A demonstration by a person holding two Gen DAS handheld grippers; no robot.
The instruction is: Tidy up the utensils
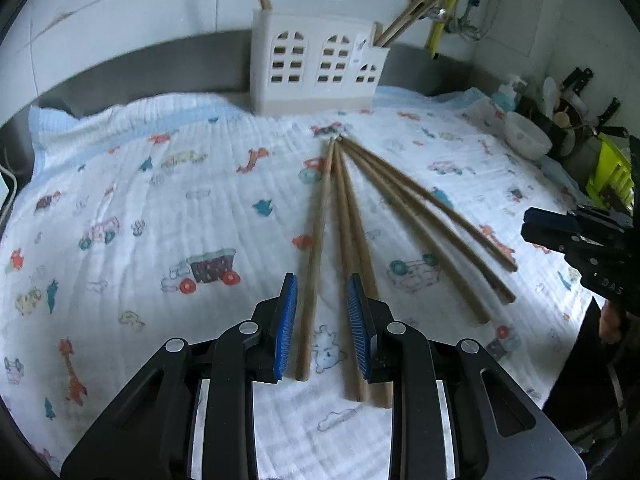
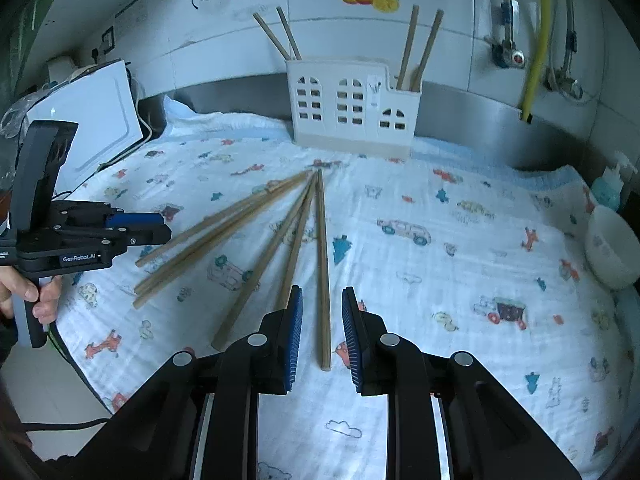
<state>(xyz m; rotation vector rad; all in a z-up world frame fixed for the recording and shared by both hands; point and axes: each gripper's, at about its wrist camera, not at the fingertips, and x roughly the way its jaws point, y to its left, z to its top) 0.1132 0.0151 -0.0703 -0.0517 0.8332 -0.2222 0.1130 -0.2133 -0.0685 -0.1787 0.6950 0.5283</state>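
Several wooden chopsticks [image 1: 404, 208] lie fanned out on a printed cloth, tips meeting near a white house-shaped utensil holder [image 1: 316, 66]. The holder [image 2: 352, 108] has chopsticks standing in its left and right compartments. My left gripper [image 1: 322, 308] is open, low over the cloth, with one chopstick [image 1: 316, 256] lying between its fingers. My right gripper [image 2: 321, 316] is open over the rightmost chopstick [image 2: 323, 268], which lies between its fingers. Each gripper shows in the other's view: the right one [image 1: 532, 228] and the left one [image 2: 160, 228].
A white bowl [image 2: 612, 248] and a blue soap bottle [image 2: 606, 190] sit at the cloth's right edge. A white board [image 2: 92, 120] leans at the left. Tiled wall and pipes [image 2: 538, 40] stand behind the holder. Kitchen clutter [image 1: 576, 112] sits far right.
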